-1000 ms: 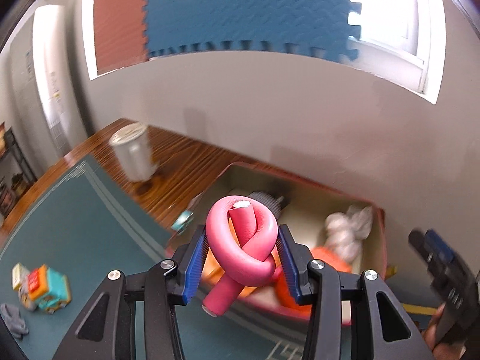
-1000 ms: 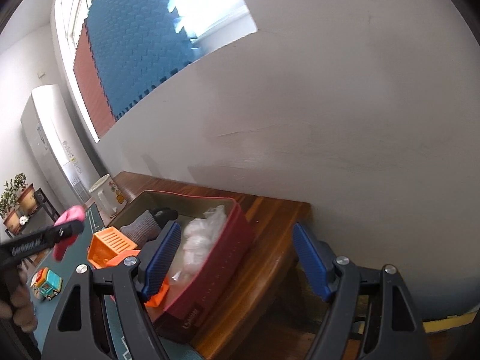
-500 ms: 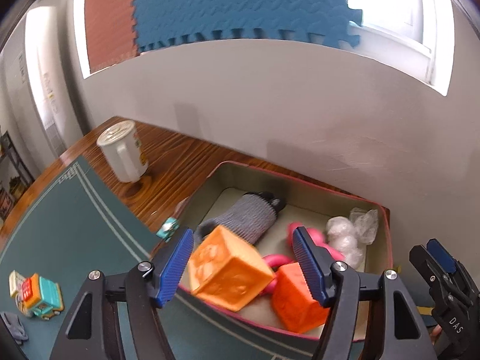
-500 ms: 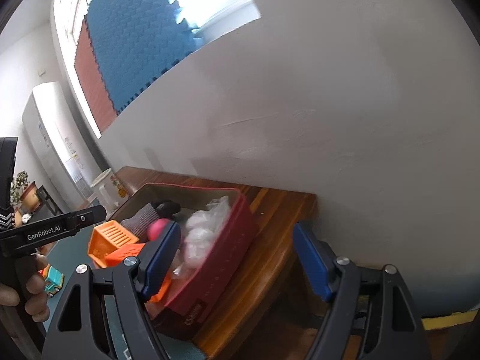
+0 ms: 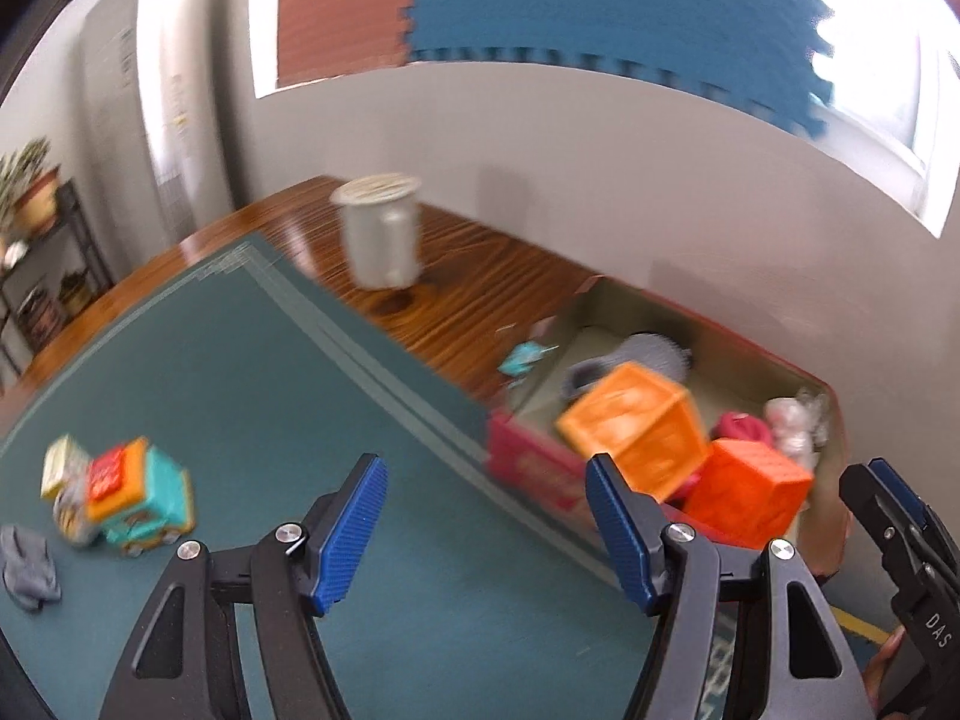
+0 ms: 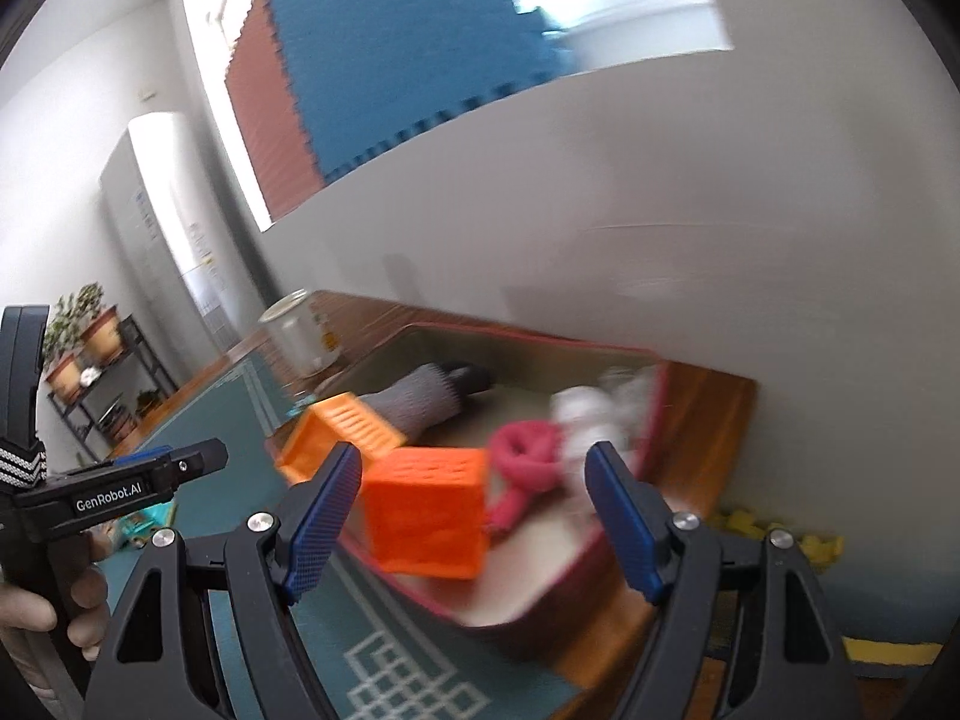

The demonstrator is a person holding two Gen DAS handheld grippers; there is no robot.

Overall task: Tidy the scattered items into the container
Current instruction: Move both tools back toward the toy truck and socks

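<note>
Red-walled container [image 5: 528,468] is my landmark here; it sits at the far right end of the green mat [image 5: 252,396], partly on the wooden tabletop [image 5: 480,276], close to the grey wall behind it. Inside it: two orange cubes [image 5: 636,426], a pink foam knot [image 6: 525,450], a grey sock [image 6: 420,399] and some crumpled clear plastic [image 5: 792,420]. Pretty full at the near end, more floor showing toward the back wall.

Left of the container there's a wide stretch of bare mat. Well out on that side a toy truck [image 5: 129,495] sits on the mat, with a grey cloth bit [image 5: 27,564] just beyond it near the picture edge. A white mug [image 5: 381,234] stands on the wood behind and left of the container, and a small teal thing [image 5: 522,357] lies right against its outer left wall, too blurry to name.

Readable writing: "GenRobot.AI" on the left gripper's body in the right view, "DAS" on the right gripper's side in the left view.

Left gripper [image 5: 486,528] has its jaws spread with nothing between them, over the mat just left of the container's near corner. Right gripper [image 6: 474,516] is spread and empty too, near the container's front wall, looking in at the cubes.
</note>
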